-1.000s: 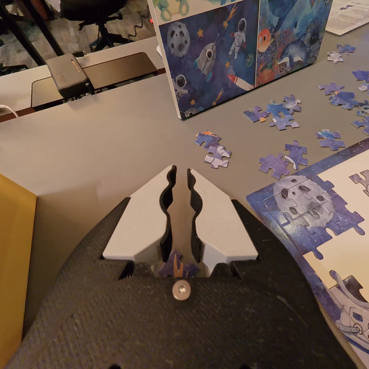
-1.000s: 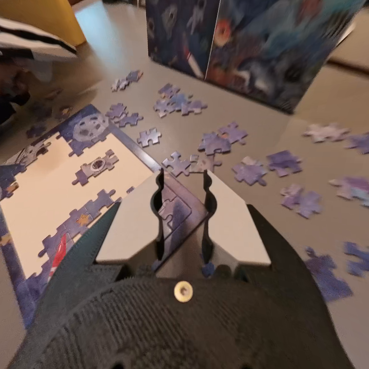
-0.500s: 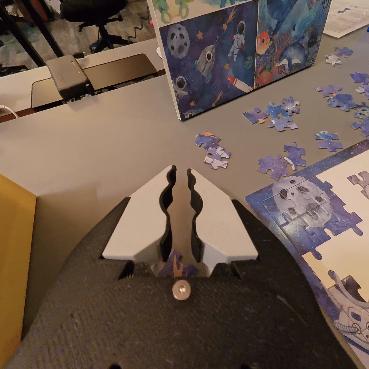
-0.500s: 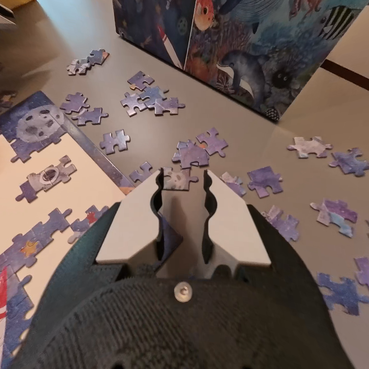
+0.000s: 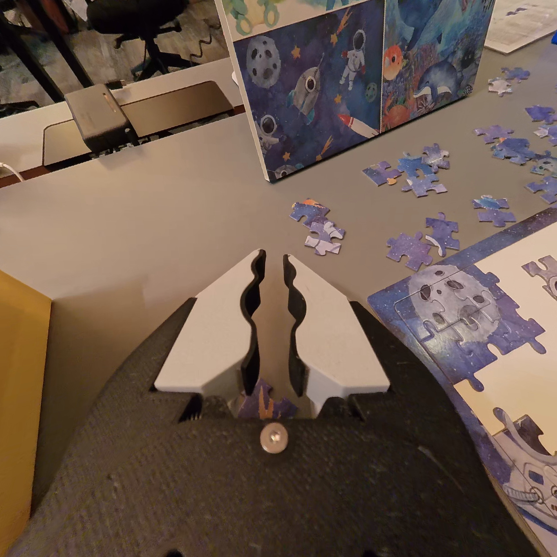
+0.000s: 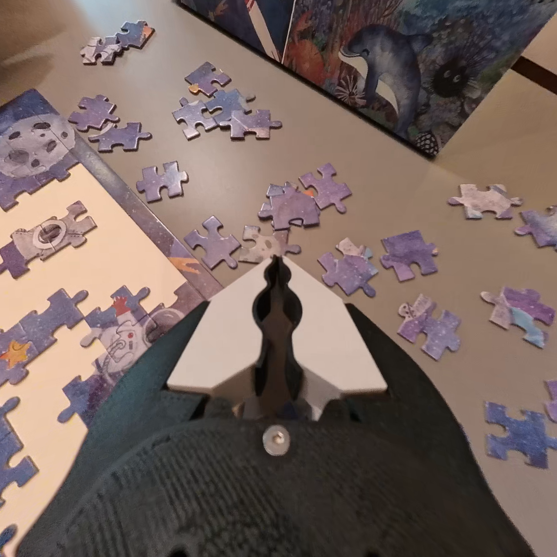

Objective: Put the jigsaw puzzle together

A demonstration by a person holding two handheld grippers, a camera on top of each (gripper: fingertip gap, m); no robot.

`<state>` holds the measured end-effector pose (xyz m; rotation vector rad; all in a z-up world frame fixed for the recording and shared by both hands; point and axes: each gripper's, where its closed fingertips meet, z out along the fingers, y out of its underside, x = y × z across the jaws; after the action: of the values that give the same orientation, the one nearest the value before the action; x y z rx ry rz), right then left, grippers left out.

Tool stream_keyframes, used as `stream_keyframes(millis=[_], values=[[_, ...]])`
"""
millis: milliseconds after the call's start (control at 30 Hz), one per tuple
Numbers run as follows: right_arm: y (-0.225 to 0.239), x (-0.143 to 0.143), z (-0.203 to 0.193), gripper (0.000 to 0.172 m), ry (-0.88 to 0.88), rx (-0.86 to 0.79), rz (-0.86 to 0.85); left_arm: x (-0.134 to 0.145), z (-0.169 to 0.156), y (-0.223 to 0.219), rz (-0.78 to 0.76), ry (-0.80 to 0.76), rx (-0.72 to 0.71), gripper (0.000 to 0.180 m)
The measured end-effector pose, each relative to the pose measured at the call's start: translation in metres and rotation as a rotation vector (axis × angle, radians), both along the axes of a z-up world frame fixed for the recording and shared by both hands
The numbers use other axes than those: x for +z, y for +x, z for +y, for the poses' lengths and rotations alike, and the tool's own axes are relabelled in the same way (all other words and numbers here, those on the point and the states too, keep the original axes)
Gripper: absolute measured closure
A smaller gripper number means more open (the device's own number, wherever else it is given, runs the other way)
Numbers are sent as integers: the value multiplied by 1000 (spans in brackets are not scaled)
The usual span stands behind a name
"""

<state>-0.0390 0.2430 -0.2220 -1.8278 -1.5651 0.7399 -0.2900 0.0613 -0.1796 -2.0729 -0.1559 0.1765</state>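
Observation:
My right gripper (image 6: 275, 258) is shut, its fingertips together low over the table at the near edge of a grey cratered puzzle piece (image 6: 265, 242) that lies flat. Whether the tips grip it I cannot tell. A purple piece (image 6: 214, 242) lies just left of it, and a small heap of pieces (image 6: 292, 206) just beyond. My left gripper (image 5: 274, 259) hovers over bare grey table with a narrow gap between its fingers and nothing between the tips. A purple piece with an orange streak (image 5: 265, 404) shows at the fingers' base. The partly filled puzzle board (image 5: 452, 346) lies to its right.
The board (image 6: 90, 241) has a cream bare middle. An illustrated puzzle box (image 5: 331, 75) stands at the back; it also shows in the right wrist view (image 6: 391, 60). Several loose purple pieces (image 6: 419, 325) are scattered to the right. A yellow object (image 5: 21, 391) stands at the left. The gap from one gripper's tips to the other's is roughly 30 cm. To the purple piece (image 6: 214, 242): right tips about 4 cm, left tips about 25 cm.
My right gripper moved right, off the board and down to the loose pieces, then shut its fingers at the grey cratered piece. My left gripper has barely moved and kept its narrow gap.

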Motion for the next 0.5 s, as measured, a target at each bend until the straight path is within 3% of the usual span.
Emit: stream_keyframes(millis=[500], values=[[8,11,1,156,-5,-14,72,2,-1,0,-6,12,0,170]])
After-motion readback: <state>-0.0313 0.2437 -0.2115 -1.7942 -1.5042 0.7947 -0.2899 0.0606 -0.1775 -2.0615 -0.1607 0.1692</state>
